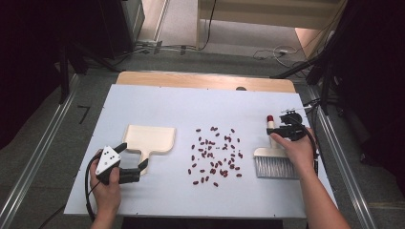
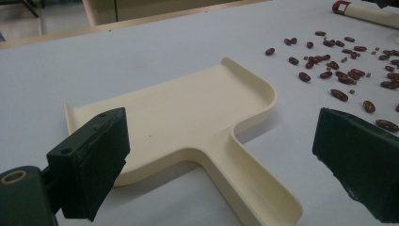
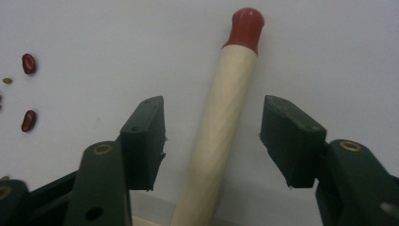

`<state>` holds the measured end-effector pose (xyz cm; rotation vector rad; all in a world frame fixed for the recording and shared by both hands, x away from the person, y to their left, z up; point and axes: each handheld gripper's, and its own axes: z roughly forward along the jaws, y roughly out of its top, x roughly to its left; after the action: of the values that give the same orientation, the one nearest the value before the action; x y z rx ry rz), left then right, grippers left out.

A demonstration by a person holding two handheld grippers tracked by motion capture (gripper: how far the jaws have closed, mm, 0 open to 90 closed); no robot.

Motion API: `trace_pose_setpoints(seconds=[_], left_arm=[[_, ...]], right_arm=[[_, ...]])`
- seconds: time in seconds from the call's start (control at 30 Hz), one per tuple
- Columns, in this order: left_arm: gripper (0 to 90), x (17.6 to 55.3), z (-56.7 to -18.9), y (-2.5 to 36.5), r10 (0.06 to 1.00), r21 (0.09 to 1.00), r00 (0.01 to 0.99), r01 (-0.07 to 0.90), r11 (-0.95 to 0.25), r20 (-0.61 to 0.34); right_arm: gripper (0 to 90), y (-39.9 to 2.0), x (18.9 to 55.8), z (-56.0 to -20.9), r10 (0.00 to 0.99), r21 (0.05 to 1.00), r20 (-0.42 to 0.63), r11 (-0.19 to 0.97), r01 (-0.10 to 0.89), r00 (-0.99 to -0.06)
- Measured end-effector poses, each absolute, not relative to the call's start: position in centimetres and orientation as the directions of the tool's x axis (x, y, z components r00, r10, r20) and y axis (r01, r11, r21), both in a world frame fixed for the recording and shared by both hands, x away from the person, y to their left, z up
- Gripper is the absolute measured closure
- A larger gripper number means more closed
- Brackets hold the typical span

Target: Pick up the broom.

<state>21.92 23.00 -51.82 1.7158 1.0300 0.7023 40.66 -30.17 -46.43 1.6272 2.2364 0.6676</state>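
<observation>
A cream dustpan lies flat on the white sheet at the left, its handle pointing toward me. My left gripper stands open, its jaws wide on either side of the dustpan handle and touching nothing. Several red beans are scattered in the middle. At the right lies a hand brush, grey bristles near me, with a pale wooden handle tipped red. My right gripper straddles that handle, a gap showing on each side of it, so it is open.
The white sheet covers a wooden table whose bare far edge shows beyond it. Beans lie to the right of the dustpan; a few lie left of the brush handle. Cables run along the floor behind the table.
</observation>
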Motion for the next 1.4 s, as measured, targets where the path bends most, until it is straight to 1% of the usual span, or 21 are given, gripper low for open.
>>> trace_pose_setpoints(seconds=[0.03, 0.1, 0.17, 0.27, 0.5, 0.63, 0.67, 0.7, 0.73, 0.77, 0.87, 0.97, 1.03, 1.13, 1.3, 1.4], left_arm=[[4.8, 21.9, -51.8, 23.0, 0.881, 0.935, 0.474, 0.316, -0.163, -0.007], [4.8, 21.9, -51.8, 23.0, 0.88, 0.934, 0.475, 0.317, -0.166, -0.006], [4.8, 21.9, -51.8, 23.0, 0.88, 0.933, 0.476, 0.319, -0.168, -0.004], [4.8, 21.9, -51.8, 22.9, 0.879, 0.933, 0.476, 0.318, -0.168, -0.005], [4.8, 22.0, -51.8, 22.9, 0.877, 0.931, 0.48, 0.32, -0.176, 0.001], [4.8, 22.0, -51.8, 22.9, 0.876, 0.93, 0.483, 0.321, -0.179, 0.002], [4.8, 22.0, -51.8, 22.9, 0.876, 0.93, 0.483, 0.321, -0.179, 0.002], [4.8, 22.0, -51.8, 22.9, 0.876, 0.93, 0.483, 0.322, -0.179, 0.002], [4.8, 22.0, -51.8, 22.9, 0.876, 0.93, 0.483, 0.321, -0.18, 0.002], [4.8, 22.0, -51.8, 22.9, 0.875, 0.929, 0.484, 0.322, -0.18, 0.001], [4.8, 22.0, -51.8, 22.8, 0.874, 0.929, 0.486, 0.323, -0.182, 0.003], [4.8, 22.0, -51.8, 22.8, 0.874, 0.927, 0.485, 0.325, -0.185, 0.004], [4.8, 22.1, -51.9, 22.8, 0.873, 0.928, 0.488, 0.325, -0.185, 0.003], [4.9, 22.1, -51.9, 22.8, 0.872, 0.927, 0.489, 0.326, -0.185, 0.002], [4.8, 22.1, -51.9, 22.7, 0.87, 0.923, 0.493, 0.332, -0.192, 0.004], [4.8, 22.2, -51.9, 22.7, 0.87, 0.924, 0.494, 0.331, -0.19, 0.002]], right_arm=[[42.5, -30.1, 40.7, -46.5, 0.948, 0.517, 0.039, 0.251, 0.819, -0.315], [48.1, -29.9, 40.6, -46.7, 0.939, 0.493, 0.001, 0.298, 0.817, -0.344], [48.5, -29.6, 40.5, -46.8, 0.943, 0.482, -0.014, 0.298, 0.824, -0.332], [47.9, -29.4, 40.4, -46.8, 0.967, 0.462, 0.042, 0.203, 0.863, -0.25], [50.3, -28.9, 40.2, -47.1, 0.973, 0.417, 0.04, 0.191, 0.889, -0.228], [54.9, -28.7, 40.2, -47.3, 0.979, 0.388, 0.014, 0.182, 0.903, -0.203], [54.9, -28.7, 40.2, -47.3, 0.979, 0.388, 0.014, 0.182, 0.903, -0.203], [58.7, -28.6, 40.2, -47.5, 0.979, 0.372, 0.004, 0.189, 0.909, -0.205], [58.7, -28.6, 40.2, -47.5, 0.979, 0.372, 0.004, 0.189, 0.909, -0.205], [61.7, -28.4, 40.2, -47.9, 0.978, 0.36, -0.007, 0.197, 0.912, -0.208], [63.0, -28.2, 39.9, -48.0, 0.981, 0.376, -0.023, 0.185, 0.908, -0.19], [62.9, -28.2, 39.9, -48.1, 0.984, 0.38, -0.018, 0.168, 0.909, -0.175], [62.8, -28.3, 40.0, -48.1, 0.982, 0.374, -0.018, 0.182, 0.909, -0.189], [63.6, -28.5, 40.1, -48.1, 0.984, 0.369, 0.001, 0.166, 0.914, -0.179], [68.5, -28.5, 40.0, -48.1, 0.989, 0.376, 0.006, 0.134, 0.917, -0.147], [69.1, -28.7, 39.9, -48.1, 0.99, 0.389, 0.02, 0.118, 0.913, -0.137]])
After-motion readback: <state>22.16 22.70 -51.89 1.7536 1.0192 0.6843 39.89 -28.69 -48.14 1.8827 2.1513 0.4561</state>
